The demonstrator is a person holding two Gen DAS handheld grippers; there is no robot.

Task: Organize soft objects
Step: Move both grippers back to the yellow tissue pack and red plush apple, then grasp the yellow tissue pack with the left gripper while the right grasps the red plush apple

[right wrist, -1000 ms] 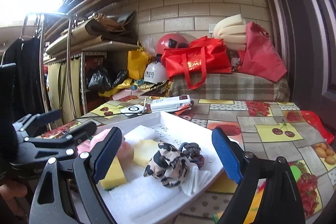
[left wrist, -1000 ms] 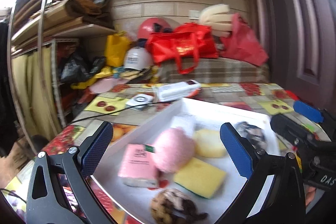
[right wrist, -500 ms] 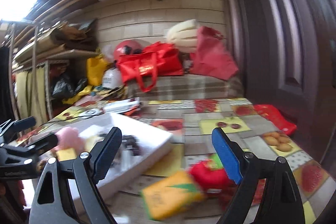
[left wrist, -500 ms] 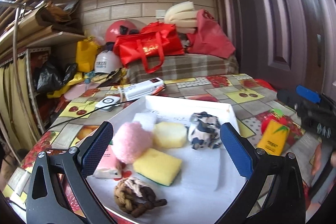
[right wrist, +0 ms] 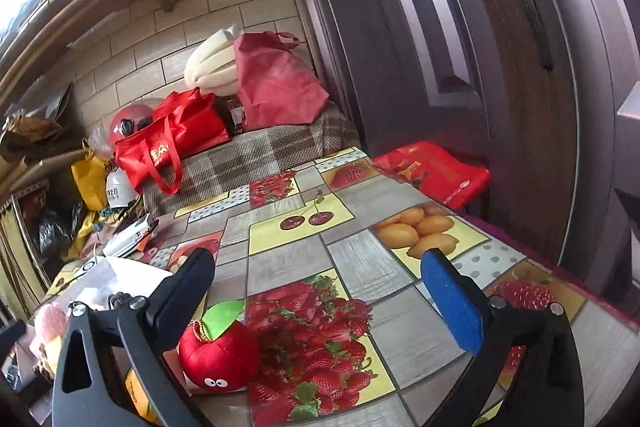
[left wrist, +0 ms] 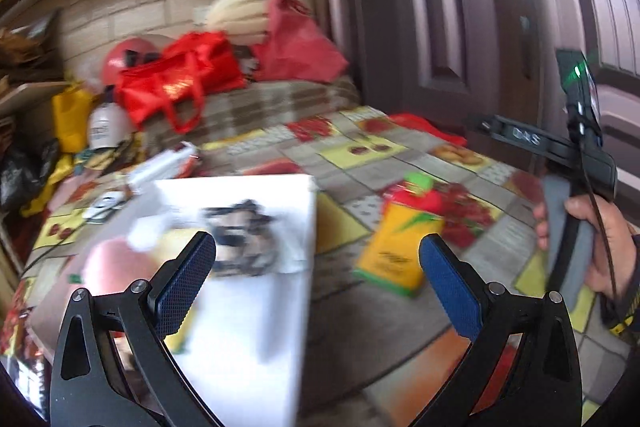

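My right gripper (right wrist: 318,291) is nearest: jaws opening wide, nothing between the pads, only the fruit-print tablecloth (right wrist: 360,255) under them. Just below my left-side finger sits the red plush apple (right wrist: 219,357), green leaf on top, cartoon eyes facing the camera, resting on the cloth beside a strawberry patch. A yellow packet (right wrist: 136,393) touches its left side, mostly hidden behind my finger. Further left, the white tray (right wrist: 120,273) edge, with a pink fluffy ball (right wrist: 48,319) at the frame's rim.

My left gripper (left wrist: 318,281) has its jaws spread too, empty. The picture is blurred by motion. Between the pads: the tray's (left wrist: 280,303) right edge and bare cloth. On the tray, a black-and-white patterned soft piece (left wrist: 244,239) near the far right corner, the pink ball (left wrist: 108,263) at left, a yellow sponge mostly hidden behind my left-side finger. Right of the tray, apart from it, the yellow packet (left wrist: 394,257) lies on the cloth with the red apple (left wrist: 416,197) at its far end. At far right a hand (left wrist: 600,247) grips the other tool's handle.

Beyond the table: a plaid-covered surface with red bags (right wrist: 172,143), a helmet, brick wall, dark door (right wrist: 460,47) on the right.
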